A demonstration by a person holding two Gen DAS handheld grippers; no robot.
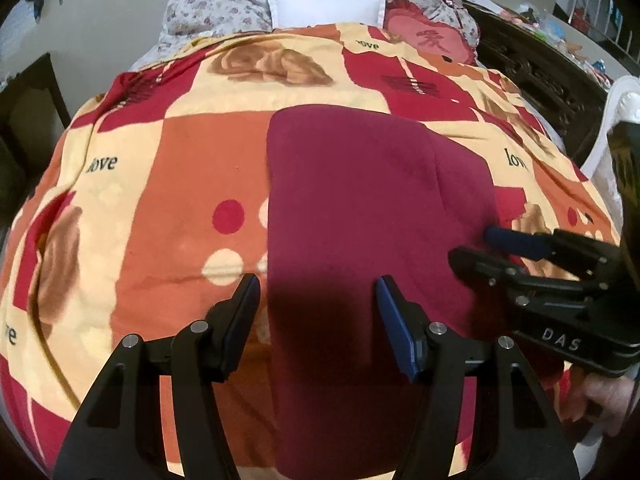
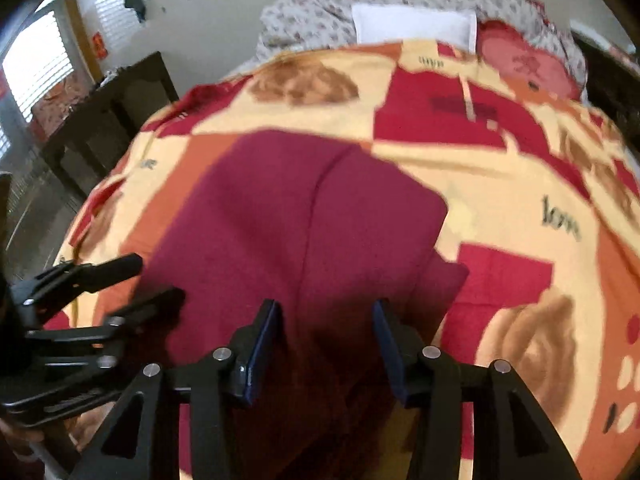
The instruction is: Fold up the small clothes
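A maroon garment (image 1: 360, 200) lies flat on a patterned bedspread (image 1: 180, 200), folded into a long strip with a lengthwise crease. It also shows in the right wrist view (image 2: 288, 220). My left gripper (image 1: 318, 292) is open and empty, hovering over the garment's near left edge. My right gripper (image 2: 326, 316) is open and empty over the garment's near right part. The right gripper shows in the left wrist view (image 1: 472, 246) at the garment's right edge. The left gripper shows in the right wrist view (image 2: 160, 276) at the garment's left edge.
A white pillow (image 1: 326, 6) and a red cushion (image 1: 432, 38) lie at the head of the bed on a floral quilt (image 1: 224, 4). A dark cabinet (image 2: 104, 120) stands left of the bed. Dark carved furniture (image 1: 540, 76) stands to the right.
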